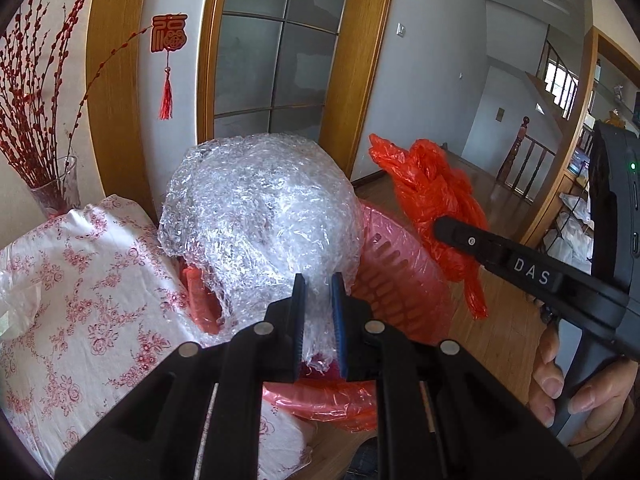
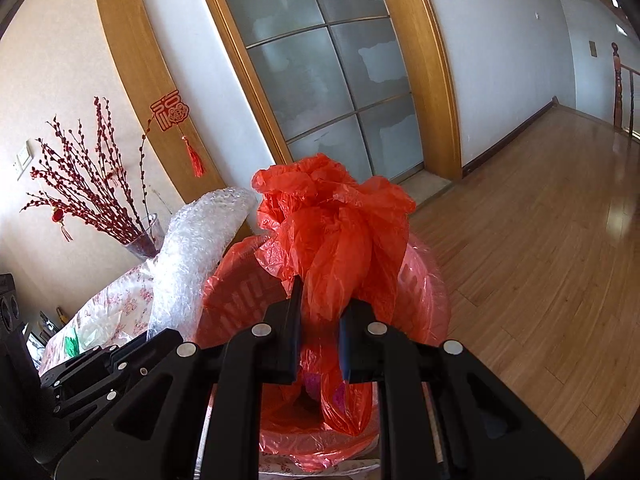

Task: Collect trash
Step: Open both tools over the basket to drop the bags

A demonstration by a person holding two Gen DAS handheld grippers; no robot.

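Observation:
My left gripper (image 1: 318, 288) is shut on a big wad of clear bubble wrap (image 1: 260, 216) and holds it over the red slotted bin (image 1: 396, 280), which has a red liner. My right gripper (image 2: 320, 296) is shut on a crumpled red plastic bag (image 2: 336, 224) and holds it above the same bin (image 2: 424, 292). In the left wrist view the right gripper (image 1: 440, 226) shows at the right with the red bag (image 1: 436, 196). In the right wrist view the bubble wrap (image 2: 192, 256) shows at the left.
A floral cloth (image 1: 80, 300) covers the surface left of the bin. A glass vase of red twigs (image 1: 56, 188) stands at the far left by the wall. A wooden-framed glass door (image 2: 332, 88) is behind. Wooden floor (image 2: 540, 240) lies to the right.

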